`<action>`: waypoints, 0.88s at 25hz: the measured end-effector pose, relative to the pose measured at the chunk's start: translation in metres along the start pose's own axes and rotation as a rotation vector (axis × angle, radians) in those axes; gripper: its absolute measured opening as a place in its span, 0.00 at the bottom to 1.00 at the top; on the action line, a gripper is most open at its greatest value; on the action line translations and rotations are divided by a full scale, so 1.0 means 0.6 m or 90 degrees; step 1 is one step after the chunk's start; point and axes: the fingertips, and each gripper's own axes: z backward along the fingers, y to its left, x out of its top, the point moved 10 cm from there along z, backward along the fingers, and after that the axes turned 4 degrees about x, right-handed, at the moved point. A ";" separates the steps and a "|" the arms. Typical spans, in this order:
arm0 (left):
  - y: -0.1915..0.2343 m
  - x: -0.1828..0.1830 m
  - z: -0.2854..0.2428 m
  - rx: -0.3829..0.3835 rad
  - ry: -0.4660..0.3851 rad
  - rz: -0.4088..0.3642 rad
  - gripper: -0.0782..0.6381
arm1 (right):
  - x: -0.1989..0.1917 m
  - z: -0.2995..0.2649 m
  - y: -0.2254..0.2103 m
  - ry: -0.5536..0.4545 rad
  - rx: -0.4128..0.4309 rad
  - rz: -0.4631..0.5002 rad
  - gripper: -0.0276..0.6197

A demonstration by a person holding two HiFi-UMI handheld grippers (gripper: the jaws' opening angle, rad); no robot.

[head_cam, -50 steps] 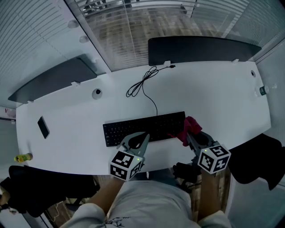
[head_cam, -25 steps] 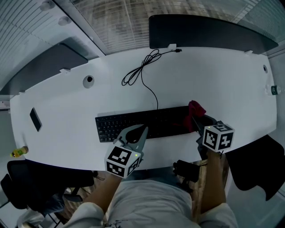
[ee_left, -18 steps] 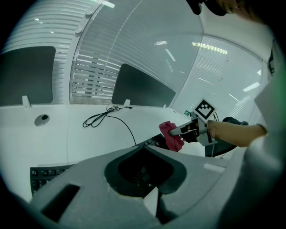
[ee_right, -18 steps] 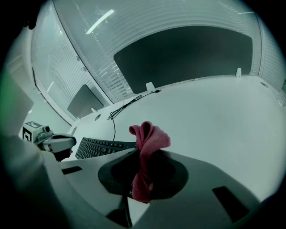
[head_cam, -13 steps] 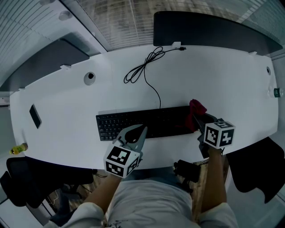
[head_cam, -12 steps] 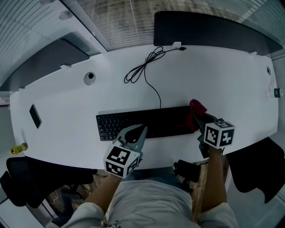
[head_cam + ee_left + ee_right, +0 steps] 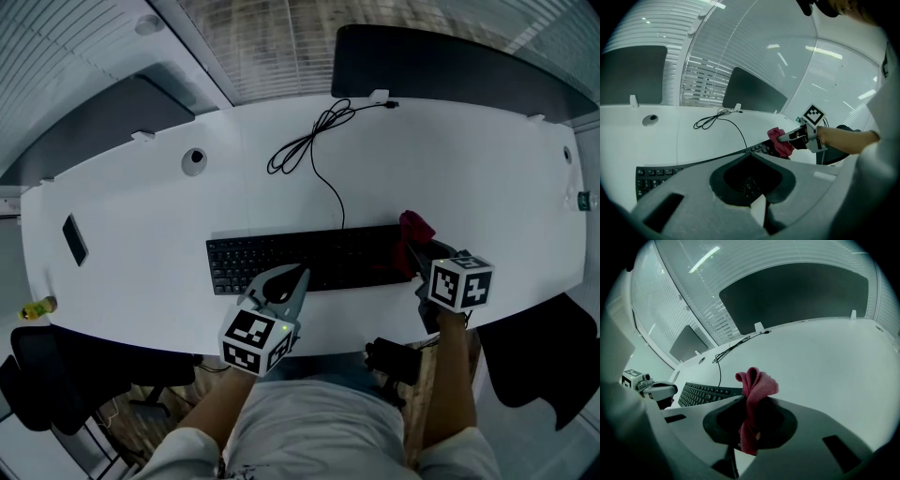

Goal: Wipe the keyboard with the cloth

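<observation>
Head view: the right hand-held gripper [image 7: 413, 253] pinches the cloth [image 7: 413, 231] at the keyboard's [image 7: 300, 263] right end. The left hand-held gripper [image 7: 299, 276] is closed, empty. Wiping looks barely begun; most keys remain.

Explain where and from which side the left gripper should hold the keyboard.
Likely the near long edge of the keyboard, toward its left end, from the person's side: it lies flat and thin, and the cloth in the right gripper occupies its right end.
</observation>
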 end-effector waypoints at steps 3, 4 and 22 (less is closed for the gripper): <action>0.004 -0.004 0.008 0.005 -0.003 0.005 0.12 | 0.001 -0.003 0.007 0.003 0.000 0.005 0.13; 0.006 -0.005 0.011 0.007 -0.004 0.007 0.12 | 0.001 -0.005 0.010 0.004 0.001 0.007 0.13; 0.067 -0.037 0.081 0.049 -0.027 0.044 0.12 | 0.012 -0.064 0.104 0.034 0.038 0.039 0.13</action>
